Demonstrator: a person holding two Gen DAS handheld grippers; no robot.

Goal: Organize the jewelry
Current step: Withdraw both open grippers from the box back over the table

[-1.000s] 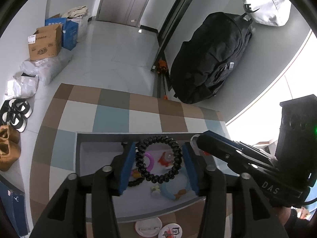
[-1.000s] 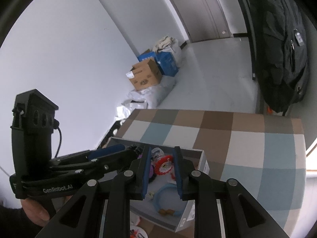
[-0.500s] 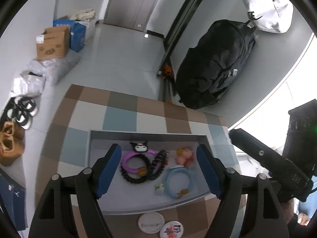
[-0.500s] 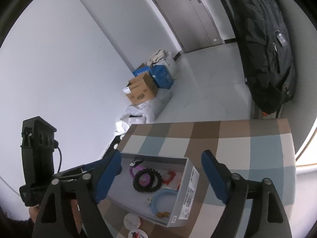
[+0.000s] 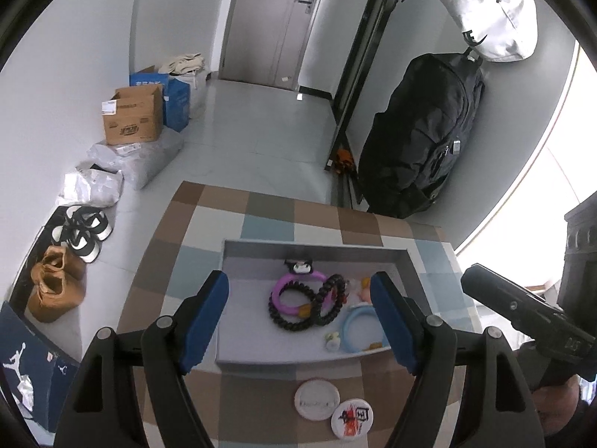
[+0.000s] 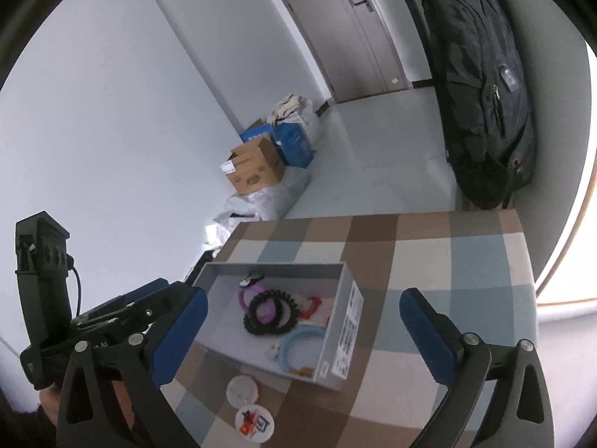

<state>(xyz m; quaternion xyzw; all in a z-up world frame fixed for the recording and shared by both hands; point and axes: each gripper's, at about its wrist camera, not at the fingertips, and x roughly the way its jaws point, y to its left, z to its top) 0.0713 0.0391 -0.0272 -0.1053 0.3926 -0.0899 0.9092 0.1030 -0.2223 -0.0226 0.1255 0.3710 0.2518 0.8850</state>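
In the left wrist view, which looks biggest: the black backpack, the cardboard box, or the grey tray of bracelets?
1. Grey tray, though nearness to the camera flatters it.
2. Black backpack, close behind.
3. Cardboard box, clearly smallest.

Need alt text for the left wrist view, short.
An open left gripper hovers empty over a shallow grey box holding black beaded bracelets, a purple ring and a blue ring. Two round badges lie on the checked tablecloth.

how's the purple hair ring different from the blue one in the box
The purple ring has a black-and-white cartoon charm and is overlapped by the black coil ties. The blue ring lies free of them, nearer the box's front right corner, with small orange and white charms. Both lie flat inside.
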